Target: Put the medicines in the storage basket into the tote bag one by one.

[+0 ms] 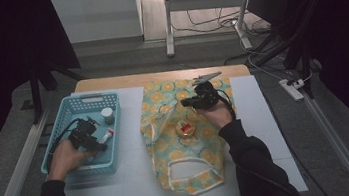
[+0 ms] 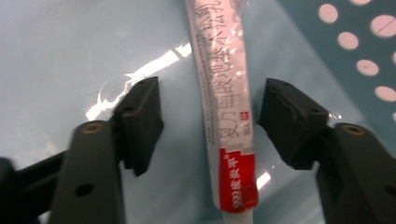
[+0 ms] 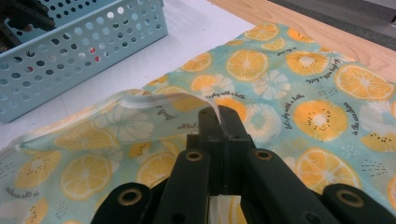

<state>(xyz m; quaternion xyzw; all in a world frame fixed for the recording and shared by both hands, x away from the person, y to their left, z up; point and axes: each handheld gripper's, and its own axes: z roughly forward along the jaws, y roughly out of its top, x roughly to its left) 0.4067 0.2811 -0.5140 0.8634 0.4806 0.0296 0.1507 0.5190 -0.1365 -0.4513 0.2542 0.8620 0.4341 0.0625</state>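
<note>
Inside the blue basket (image 1: 84,165) on the counter's near left, the left tongs (image 2: 208,122) are straddling a red-and-white tube (image 2: 225,88), pads not touching it. Farther off, the right tongs (image 3: 218,122) are pinching the citrus-print bag's (image 3: 299,88) lifted edge.

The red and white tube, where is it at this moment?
The tube lies on the floor of the blue basket at the table's left, between the open jaws of the left gripper; in the high view a small white jar stands just behind it.
</note>
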